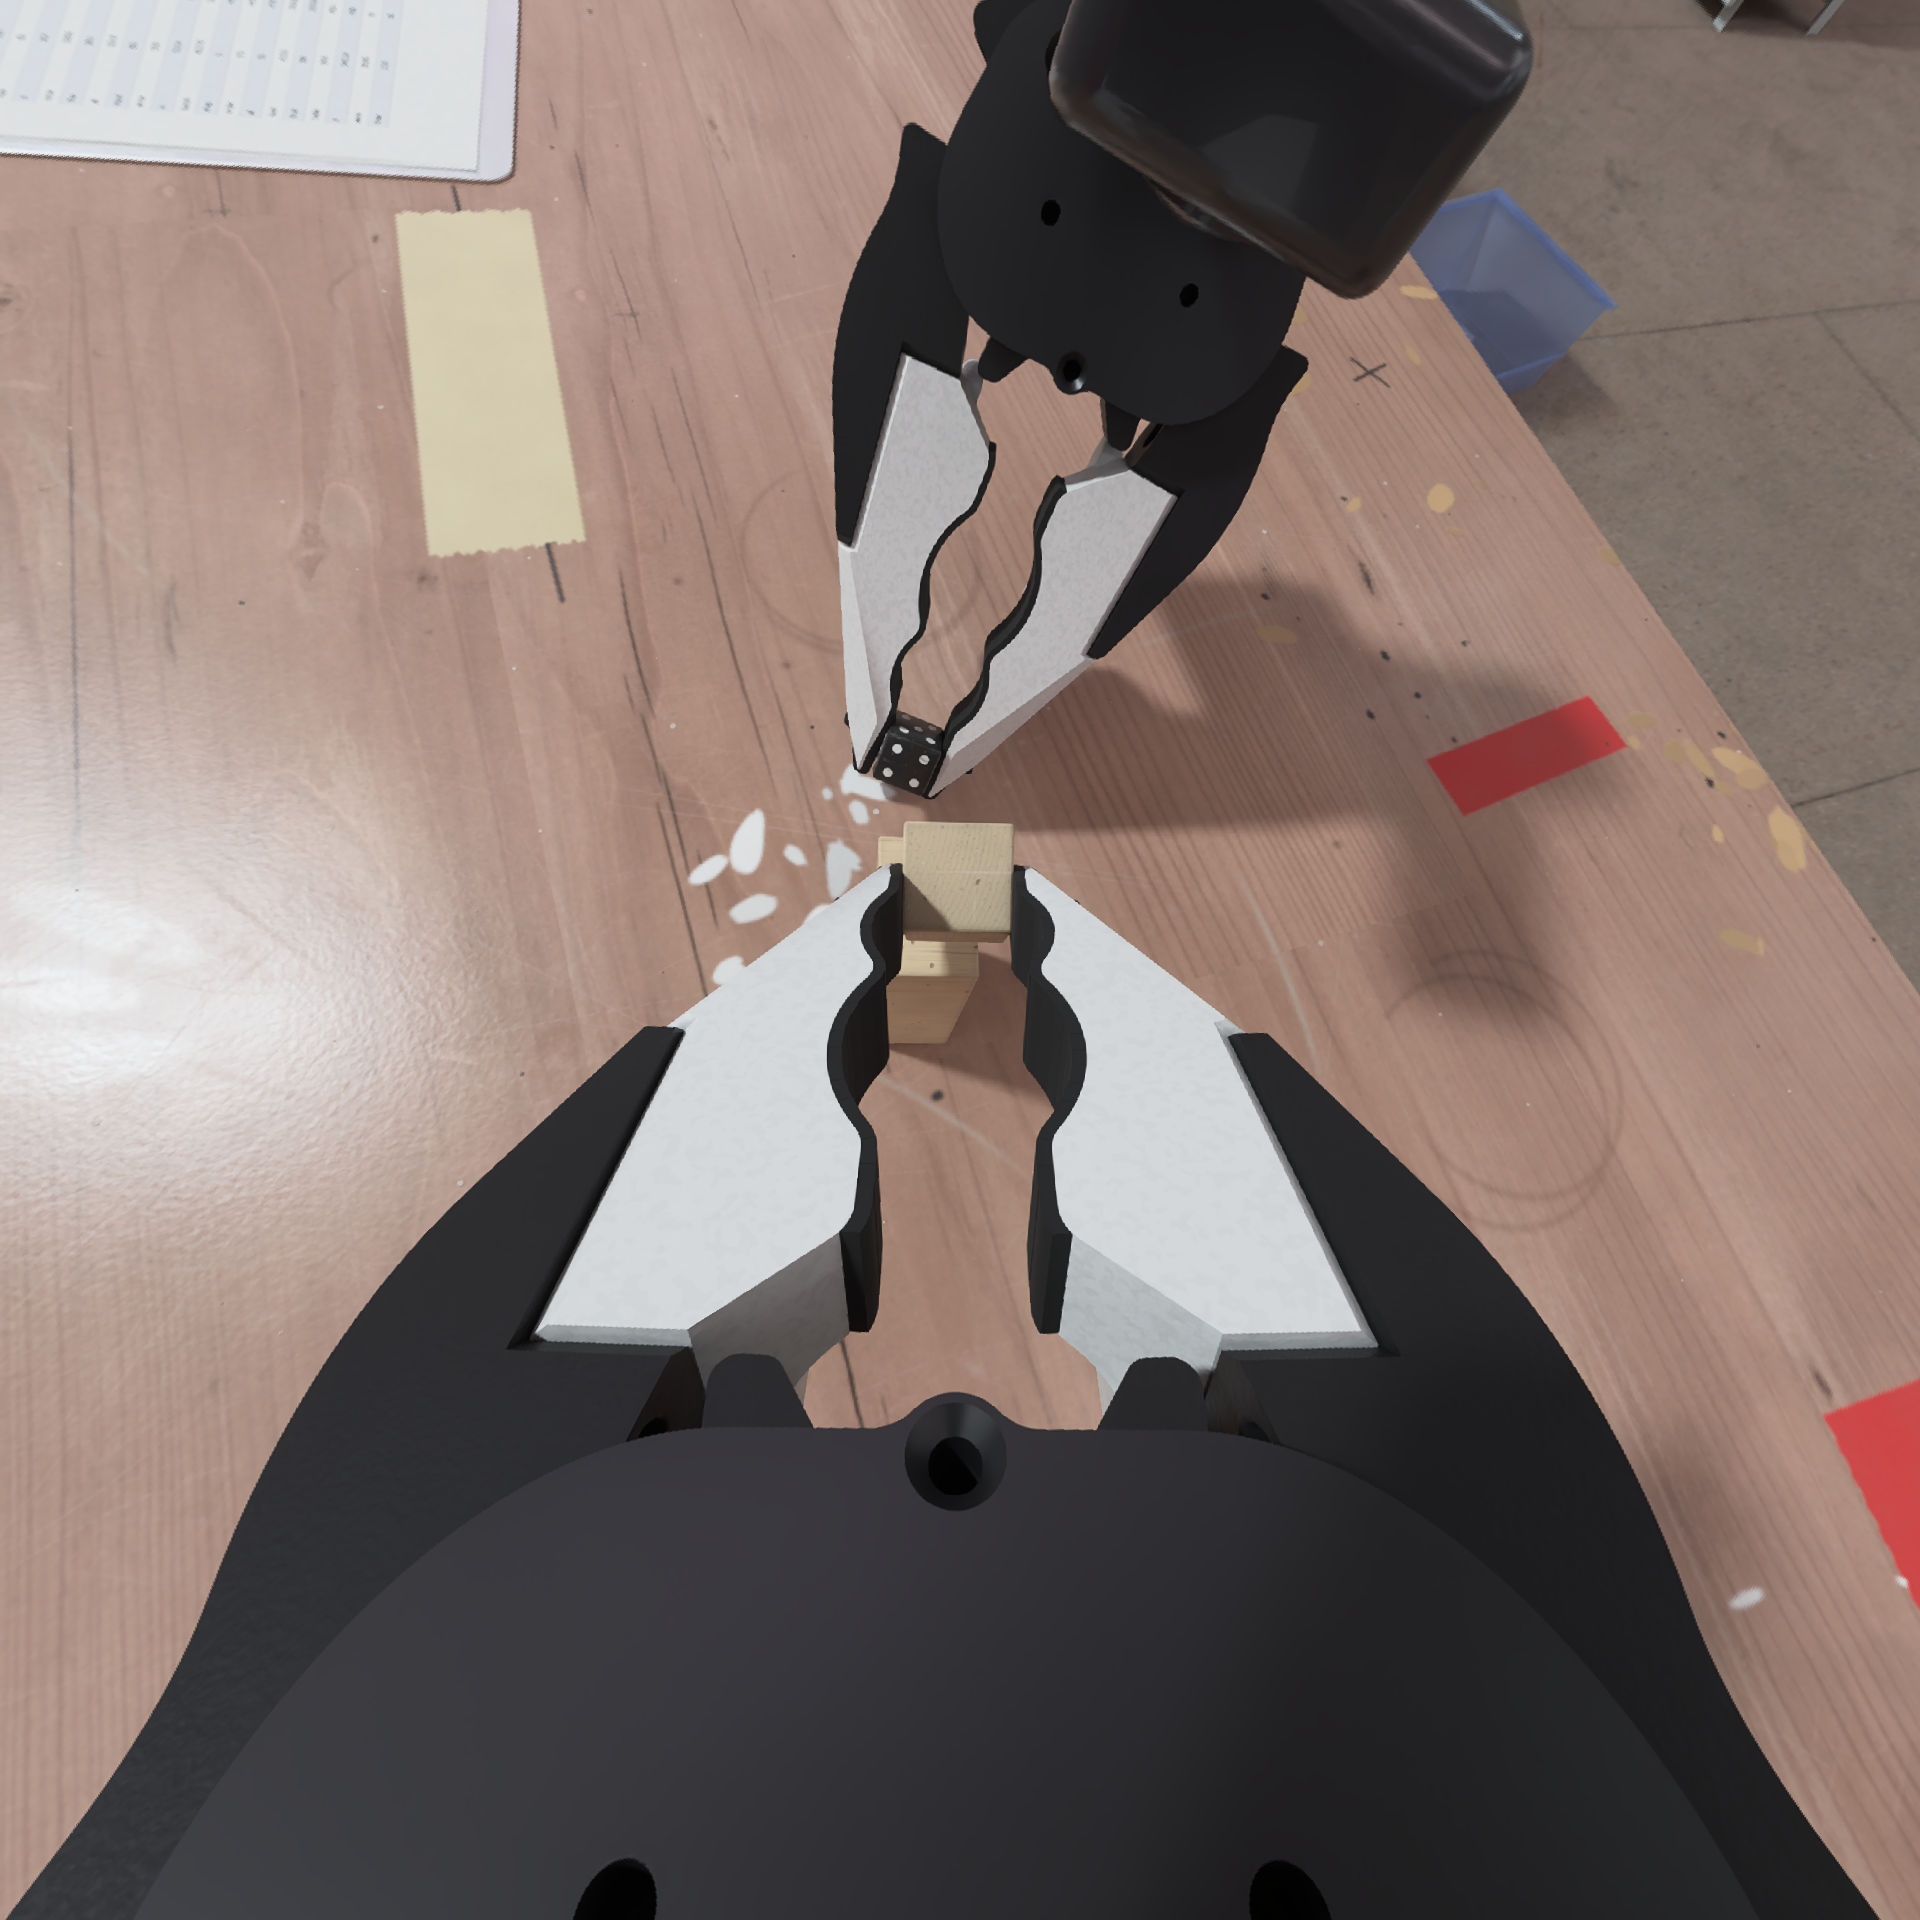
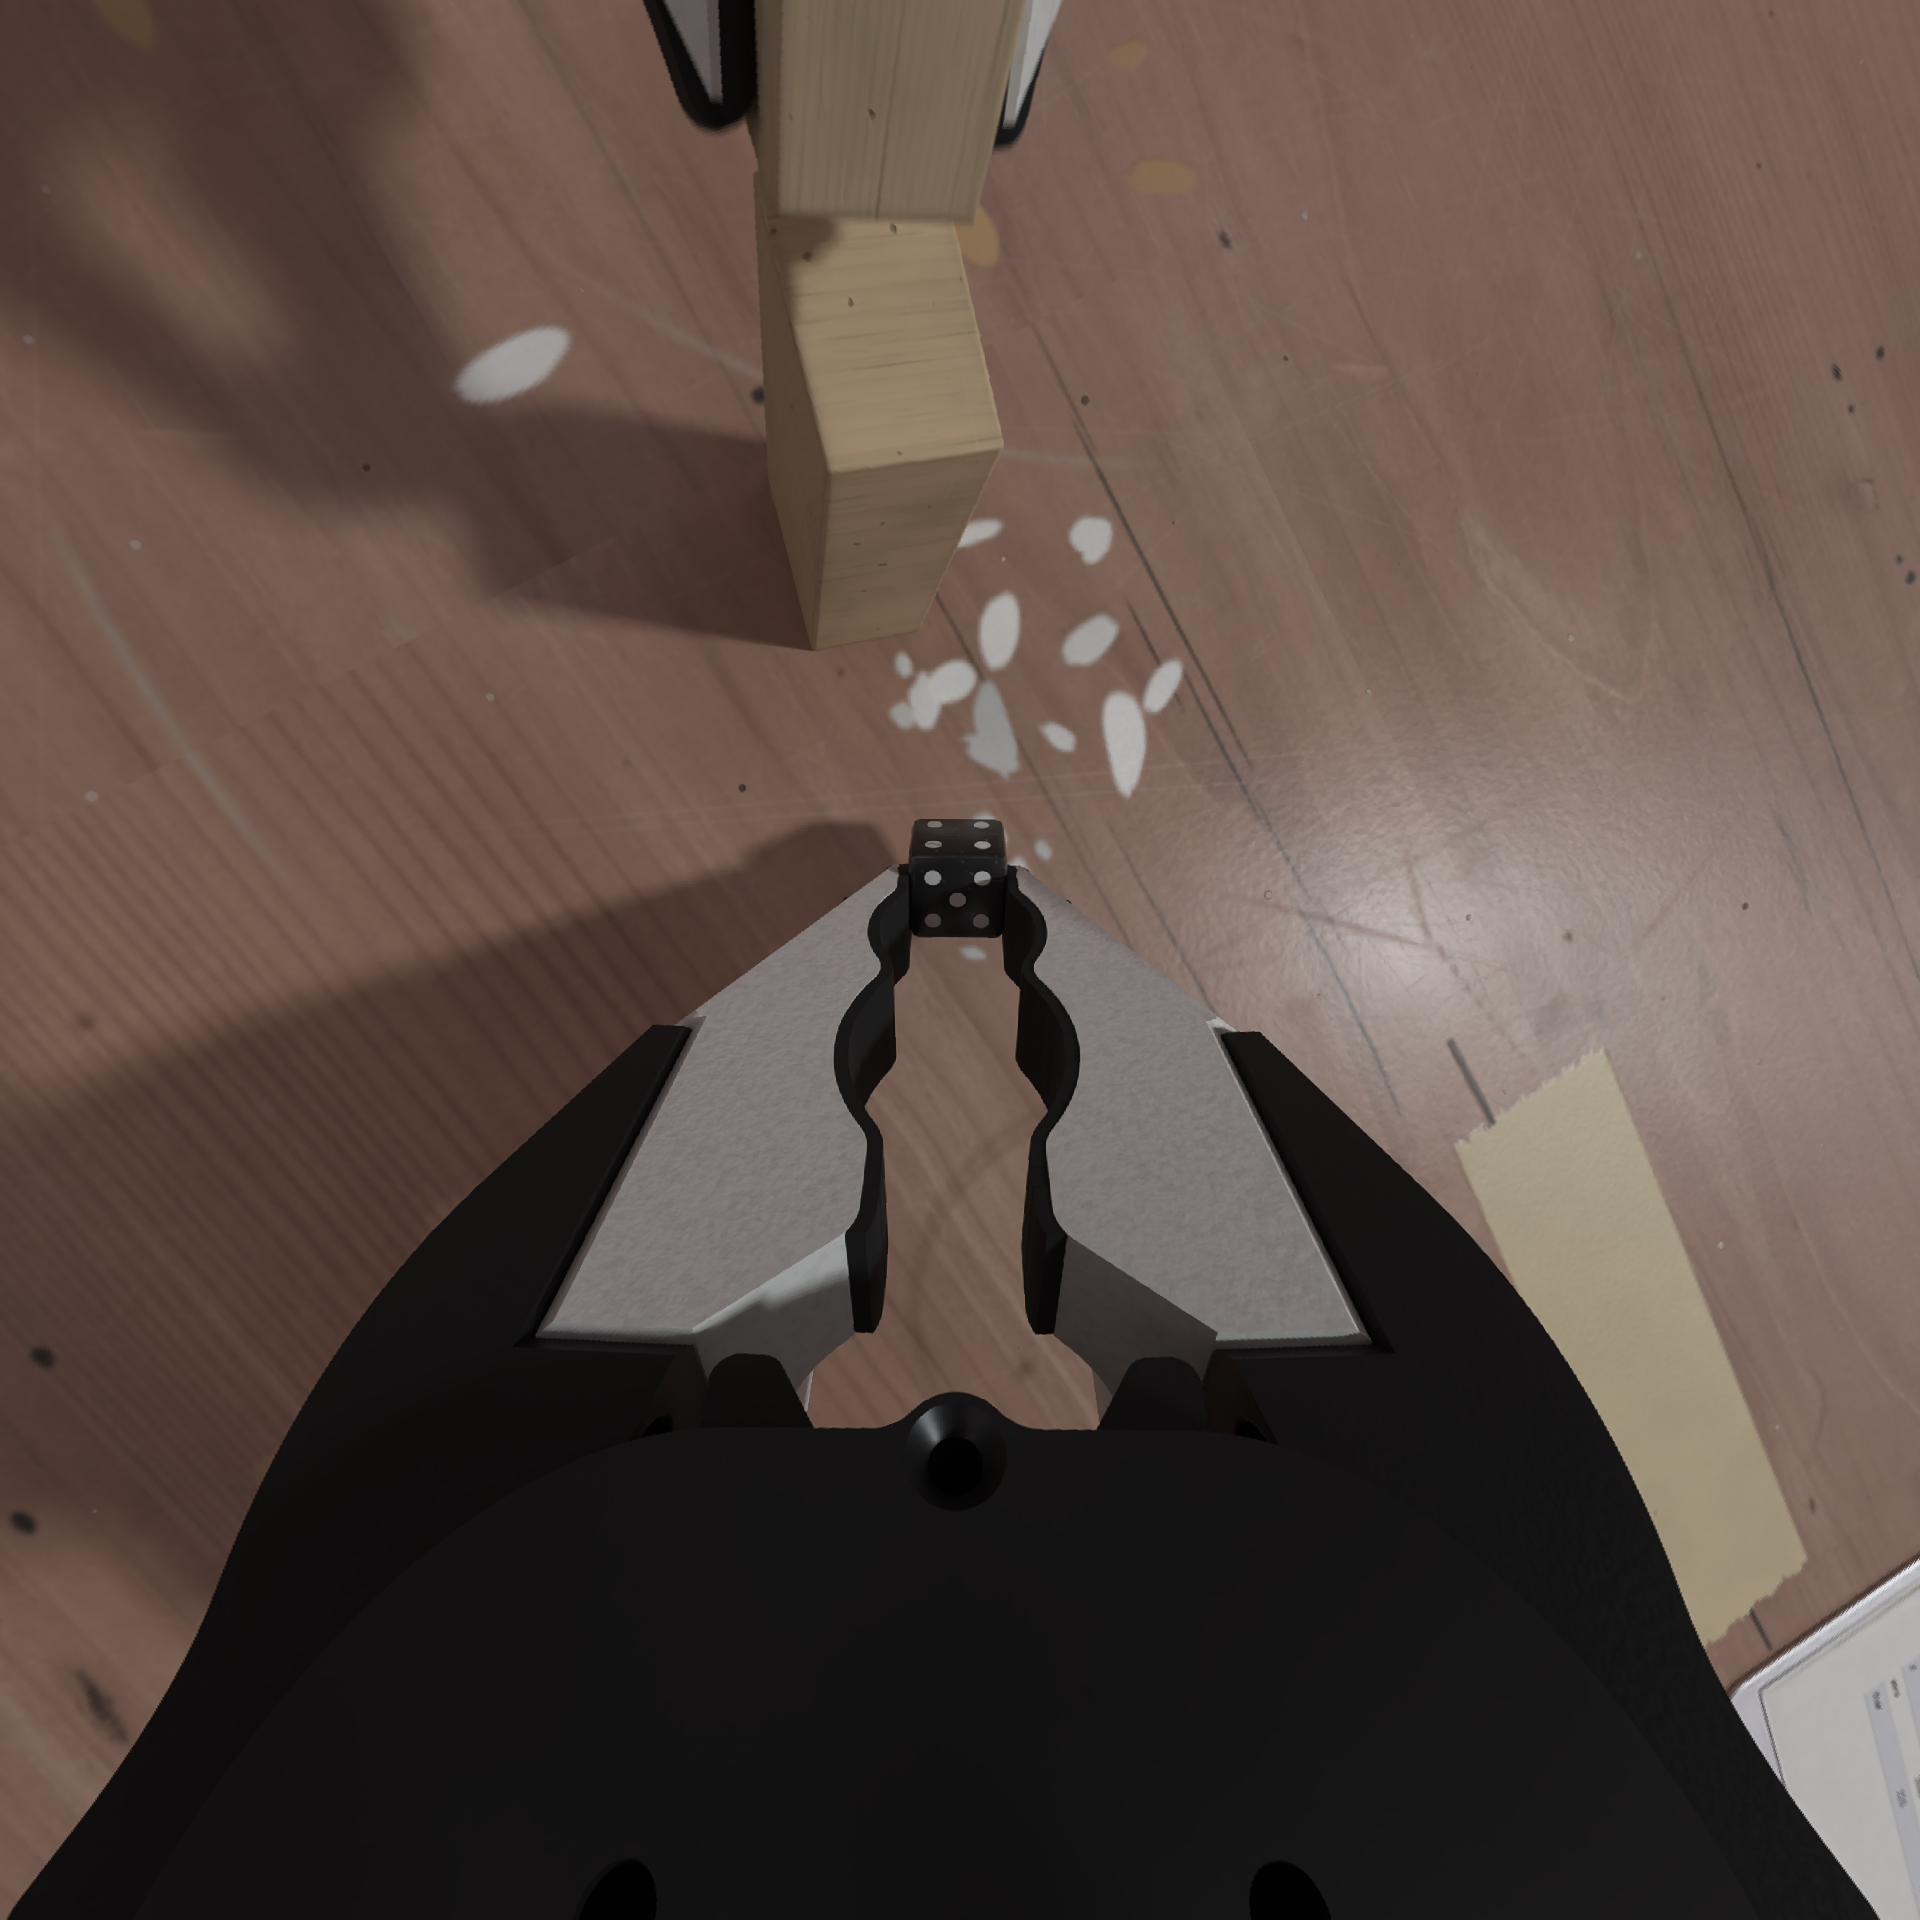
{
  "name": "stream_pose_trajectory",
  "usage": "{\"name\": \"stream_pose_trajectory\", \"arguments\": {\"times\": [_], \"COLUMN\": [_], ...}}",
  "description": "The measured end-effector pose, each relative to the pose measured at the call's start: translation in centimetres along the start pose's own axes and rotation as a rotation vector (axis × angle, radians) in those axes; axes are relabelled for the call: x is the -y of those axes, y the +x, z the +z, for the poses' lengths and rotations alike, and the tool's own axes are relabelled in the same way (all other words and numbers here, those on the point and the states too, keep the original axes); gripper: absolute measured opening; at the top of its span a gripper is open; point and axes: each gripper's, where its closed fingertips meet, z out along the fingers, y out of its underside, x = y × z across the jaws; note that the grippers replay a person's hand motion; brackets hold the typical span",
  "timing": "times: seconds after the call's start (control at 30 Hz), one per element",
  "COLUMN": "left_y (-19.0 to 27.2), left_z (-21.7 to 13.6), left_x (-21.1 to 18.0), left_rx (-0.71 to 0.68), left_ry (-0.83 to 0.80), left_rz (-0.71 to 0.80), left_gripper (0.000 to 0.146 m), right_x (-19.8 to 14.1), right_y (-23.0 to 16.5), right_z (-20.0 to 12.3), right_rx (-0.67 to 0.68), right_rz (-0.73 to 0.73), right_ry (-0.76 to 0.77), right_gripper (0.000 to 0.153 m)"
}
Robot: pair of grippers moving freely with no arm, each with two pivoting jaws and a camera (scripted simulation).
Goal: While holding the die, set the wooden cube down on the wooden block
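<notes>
My left gripper [image 1: 956, 883] is shut on the pale wooden cube [image 1: 958, 878]. It holds the cube right over one end of the wooden block [image 1: 928, 1003], which lies flat on the brown table. Whether cube and block touch I cannot tell. The right wrist view shows the cube [image 2: 883, 104] at the top edge between the left fingers [image 2: 698, 73], over the far end of the block [image 2: 883, 416]. My right gripper [image 2: 956, 883] is shut on the small black die [image 2: 956, 883], close above the table. It also shows in the left wrist view [image 1: 904, 764], just beyond the cube, holding the die [image 1: 906, 758].
White paint flecks [image 1: 748, 842] mark the table between the grippers. A beige tape strip [image 1: 488, 384] and a white sheet [image 1: 249, 83] lie far left. Red tape pieces [image 1: 1522, 753] lie right, near the table edge. A blue bin [image 1: 1507, 281] stands on the floor beyond.
</notes>
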Motion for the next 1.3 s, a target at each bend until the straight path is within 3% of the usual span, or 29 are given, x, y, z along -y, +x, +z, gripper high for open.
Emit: {"name": "stream_pose_trajectory", "arguments": {"times": [0.37, 0.47, 0.67, 0.77, 0.87, 1.07, 1.3], "left_y": [-0.5, -0.7, -1.2, -1.6, -2.0, -2.4, -2.7], "left_z": [1.5, 1.9, 1.9, 1.2, 0.4, 0.5, 1.3], "left_x": [-0.6, -0.6, -0.8, -1.1, -1.6, -1.4, -0.9], "left_rx": [0.040, 0.046, 0.081, 0.085, 0.077, 0.088, 0.142], "left_ry": [-0.012, 0.005, 0.005, 0.019, 0.031, 0.101, 0.141], "left_rz": [-0.003, -0.012, -0.020, -0.049, -0.093, -0.101, -0.070], "left_gripper": [0.020, 0.041, 0.046, 0.066, 0.073, 0.073, 0.058], "right_x": [0.1, 0.2, 0.0, -0.1, -0.3, 0.0, -0.3], "right_y": [-0.5, -0.6, -0.8, -0.8, -0.7, 0.2, 1.1], "right_z": [0.0, 0.1, 0.2, 0.1, -0.1, -1.6, -2.8], "right_rx": [0.024, 0.040, 0.052, 0.063, 0.084, 0.157, 0.243], "right_rz": [0.010, 0.017, 0.021, 0.036, 0.049, 0.101, 0.093], "right_ry": [0.001, 0.005, -0.004, -0.006, -0.025, -0.067, -0.120], "right_gripper": [0.016, 0.016, 0.016, 0.016, 0.016, 0.016, 0.016]}}
